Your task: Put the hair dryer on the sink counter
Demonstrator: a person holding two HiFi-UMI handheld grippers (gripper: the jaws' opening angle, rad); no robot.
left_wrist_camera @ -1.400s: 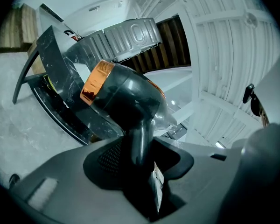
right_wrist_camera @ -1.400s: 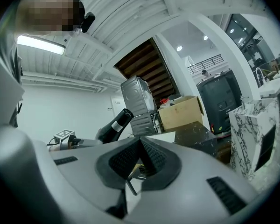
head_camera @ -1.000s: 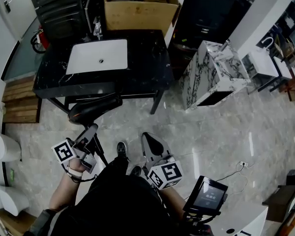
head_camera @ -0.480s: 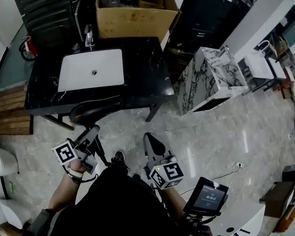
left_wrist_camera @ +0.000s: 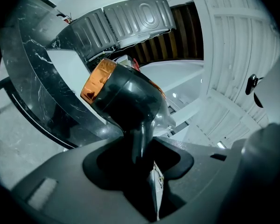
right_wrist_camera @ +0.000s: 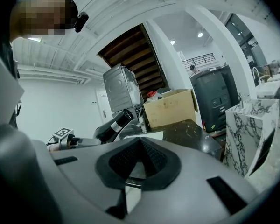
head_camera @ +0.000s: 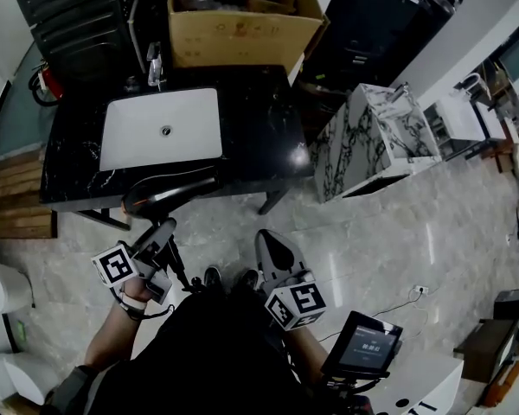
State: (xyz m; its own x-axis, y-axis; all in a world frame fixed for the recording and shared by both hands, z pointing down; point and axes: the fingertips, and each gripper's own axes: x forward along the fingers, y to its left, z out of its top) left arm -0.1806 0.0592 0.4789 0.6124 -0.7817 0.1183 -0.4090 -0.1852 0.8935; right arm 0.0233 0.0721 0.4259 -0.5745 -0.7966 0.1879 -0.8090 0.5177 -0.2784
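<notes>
Your left gripper (head_camera: 156,236) is clamped on the handle of the hair dryer (head_camera: 160,195). The barrel hangs crosswise along the front edge of the sink counter (head_camera: 259,137), not set down yet. The counter's straight ahead. Your right gripper (head_camera: 272,253) is closed on nothing, further back from the counter.

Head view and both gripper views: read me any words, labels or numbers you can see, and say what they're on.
No text can be read in any view.
cardboard box: dark print on its front, too small to read.
screen: pale lines of text, blurred.
hair dryer: white band on its body, unreadable.
</notes>
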